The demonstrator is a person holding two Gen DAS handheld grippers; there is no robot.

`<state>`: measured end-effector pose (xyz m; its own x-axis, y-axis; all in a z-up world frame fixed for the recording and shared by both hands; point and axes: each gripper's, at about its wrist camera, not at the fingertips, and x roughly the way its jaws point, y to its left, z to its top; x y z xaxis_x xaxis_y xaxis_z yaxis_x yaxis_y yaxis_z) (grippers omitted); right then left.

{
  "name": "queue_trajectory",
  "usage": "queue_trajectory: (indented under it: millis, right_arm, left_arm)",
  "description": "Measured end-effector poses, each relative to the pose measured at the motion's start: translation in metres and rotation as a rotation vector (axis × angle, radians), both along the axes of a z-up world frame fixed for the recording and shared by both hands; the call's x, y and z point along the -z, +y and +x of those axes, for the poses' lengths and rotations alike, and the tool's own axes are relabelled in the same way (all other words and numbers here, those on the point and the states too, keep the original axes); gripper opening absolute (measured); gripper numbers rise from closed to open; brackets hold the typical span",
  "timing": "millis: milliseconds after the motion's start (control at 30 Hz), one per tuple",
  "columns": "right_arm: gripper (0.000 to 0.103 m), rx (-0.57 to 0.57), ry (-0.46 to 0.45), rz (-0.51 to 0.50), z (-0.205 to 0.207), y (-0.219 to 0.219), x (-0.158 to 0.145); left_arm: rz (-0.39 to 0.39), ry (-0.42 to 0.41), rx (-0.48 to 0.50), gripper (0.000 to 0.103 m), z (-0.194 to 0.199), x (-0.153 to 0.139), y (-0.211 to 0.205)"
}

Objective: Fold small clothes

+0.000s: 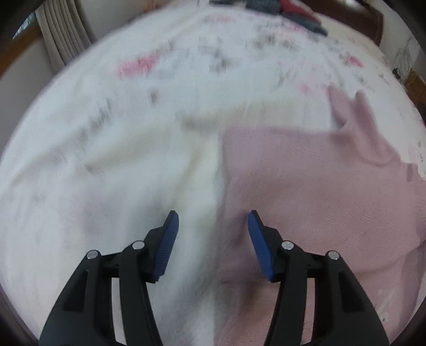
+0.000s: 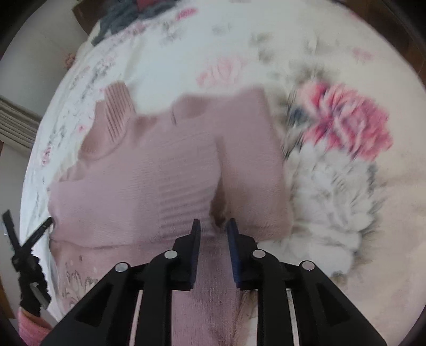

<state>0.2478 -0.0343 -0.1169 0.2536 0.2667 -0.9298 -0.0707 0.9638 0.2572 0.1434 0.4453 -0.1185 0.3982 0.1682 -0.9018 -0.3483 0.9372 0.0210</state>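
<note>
A pink knitted sweater [image 2: 149, 173] lies on the floral bedspread [image 2: 332, 186], its ribbed collar [image 2: 117, 114] toward the far left. My right gripper [image 2: 214, 221] is shut on a bunched fold of the sweater, and a strip of the knit runs back between its fingers toward the camera. In the left wrist view the sweater [image 1: 319, 191] fills the right half. My left gripper [image 1: 213, 213] hovers open over the sweater's left edge, nothing between its blue pads [image 1: 170, 239]. The left gripper [image 2: 26, 229] also shows at the left edge of the right wrist view.
A pile of dark grey and red clothes [image 1: 287, 13] lies at the far end of the bed, seen too in the right wrist view [image 2: 122, 18]. A beige curtain [image 1: 64, 34] hangs at far left. A pink sleeve [image 2: 29, 327] shows bottom left.
</note>
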Motion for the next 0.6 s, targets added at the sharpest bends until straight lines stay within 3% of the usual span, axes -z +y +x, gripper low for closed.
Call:
queue_trajectory:
  millis: [100,200,267,533,600]
  right_arm:
    - [0.023,-0.054,-0.045,0.044,0.002,0.015,-0.017]
    - [0.025,-0.107,-0.062,0.035,0.008,0.038,-0.018]
    - [0.025,-0.112,-0.043,0.026,0.010,0.042,-0.009]
    - [0.026,-0.083,0.023,-0.007,0.005,0.022,0.027]
    - [0.026,-0.082,0.023,-0.001,0.003,0.020,0.028]
  left_arm:
    - [-0.032,-0.066,0.090,0.057,0.011,-0.024,-0.031]
    - [-0.079,-0.066,0.182,0.063,0.025,-0.028,-0.063]
    - [-0.124,-0.039,0.203,0.063,0.032,-0.018,-0.077]
    - [-0.095,0.058,0.197,0.062,0.032,0.034,-0.083]
    - [-0.104,0.041,0.205,0.063,0.028,0.037,-0.080]
